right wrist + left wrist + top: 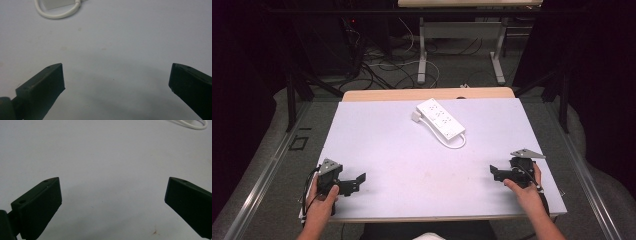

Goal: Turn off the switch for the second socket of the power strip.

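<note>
Hand-held gripper left (357,181) rests at the near left corner of the tabletop (392,150), and hand-held gripper right (495,172) sits at the near right corner, each gripped from behind by a hand. Both point inward and a little forward, toward the middle of the board. Their jaws are spread wide: the left gripper view shows its two black jaws far apart with bare white surface between them, and the right gripper view shows the same wide gap, nothing pinched in either.

That pose reads as a ready stance. Held low and apart at the corners, the two tools leave the centre free and keep both cameras trained on the work ahead.

A power strip (441,119) lies well apart from both, toward the far side of the tabletop and slightly right of centre, set at a slant with its sockets facing up. A small white plug (416,116) sits just beside its far left end, and its cord (457,144) curls in a loop at the near end. That loop shows at the top edge of each gripper view (58,15), so both tools are already aimed at it.

Lying flat and slanted, the strip offers its long sides to an approach from either corner; the right tool looks the nearer one.
</note>
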`<state>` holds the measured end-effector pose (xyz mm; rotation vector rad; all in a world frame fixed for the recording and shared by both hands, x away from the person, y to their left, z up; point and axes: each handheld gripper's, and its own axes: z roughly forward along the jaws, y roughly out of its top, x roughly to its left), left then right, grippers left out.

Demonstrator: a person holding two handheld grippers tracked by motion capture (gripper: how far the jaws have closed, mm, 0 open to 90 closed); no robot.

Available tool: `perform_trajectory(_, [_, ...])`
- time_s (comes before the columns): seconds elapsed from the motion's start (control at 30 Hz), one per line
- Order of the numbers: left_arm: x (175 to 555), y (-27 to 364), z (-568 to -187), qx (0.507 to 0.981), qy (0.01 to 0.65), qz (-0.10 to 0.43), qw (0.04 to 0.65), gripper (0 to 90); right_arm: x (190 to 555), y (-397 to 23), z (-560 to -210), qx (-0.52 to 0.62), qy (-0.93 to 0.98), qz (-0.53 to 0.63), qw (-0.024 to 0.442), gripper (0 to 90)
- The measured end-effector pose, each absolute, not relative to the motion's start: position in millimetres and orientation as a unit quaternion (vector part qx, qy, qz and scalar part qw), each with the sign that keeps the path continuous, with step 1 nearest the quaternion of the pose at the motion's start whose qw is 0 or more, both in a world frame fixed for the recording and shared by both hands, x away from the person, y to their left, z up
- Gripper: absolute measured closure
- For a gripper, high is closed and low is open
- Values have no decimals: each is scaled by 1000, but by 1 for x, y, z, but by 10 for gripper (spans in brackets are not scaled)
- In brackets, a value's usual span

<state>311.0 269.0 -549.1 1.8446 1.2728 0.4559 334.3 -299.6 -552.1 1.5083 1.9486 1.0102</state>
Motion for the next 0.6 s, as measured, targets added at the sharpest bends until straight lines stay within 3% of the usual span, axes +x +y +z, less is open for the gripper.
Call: perform_trajectory(0.6, [312, 269, -549, 734, 506, 181, 416, 8, 340, -325, -553, 598, 681, 351, 235, 27])
